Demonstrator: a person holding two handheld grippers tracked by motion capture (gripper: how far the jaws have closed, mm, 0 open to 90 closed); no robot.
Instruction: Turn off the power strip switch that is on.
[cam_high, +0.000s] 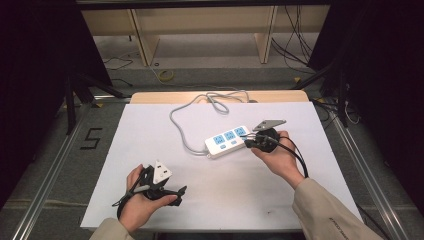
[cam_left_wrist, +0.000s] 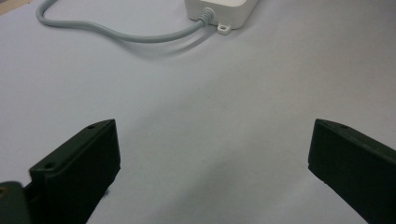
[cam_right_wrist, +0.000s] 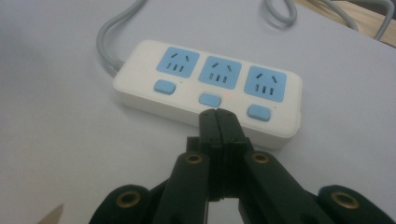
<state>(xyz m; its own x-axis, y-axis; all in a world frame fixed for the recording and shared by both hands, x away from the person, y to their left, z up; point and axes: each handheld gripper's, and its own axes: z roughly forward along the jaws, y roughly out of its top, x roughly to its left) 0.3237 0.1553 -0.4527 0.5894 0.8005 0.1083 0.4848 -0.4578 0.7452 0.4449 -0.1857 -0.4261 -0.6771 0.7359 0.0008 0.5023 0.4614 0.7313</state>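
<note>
Looking along our right gripper (cam_right_wrist: 217, 113), jaws pressed together on nothing, we found the middle switch (cam_right_wrist: 209, 99) of the power strip (cam_right_wrist: 140, 95) just ahead of its tips, while our left gripper (cam_high: 167, 192) gaped well away.

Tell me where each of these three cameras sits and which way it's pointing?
High view: above the person's side, looking forward and down on the white table; both forearms, left gripper and right gripper show.
Left gripper view: rides the left gripper, looking low across the table between its wide-open jaws.
Right gripper view: rides the right gripper, its shut jaws aimed at the middle blue button.
All three share the power strip and its grey cord.
</note>
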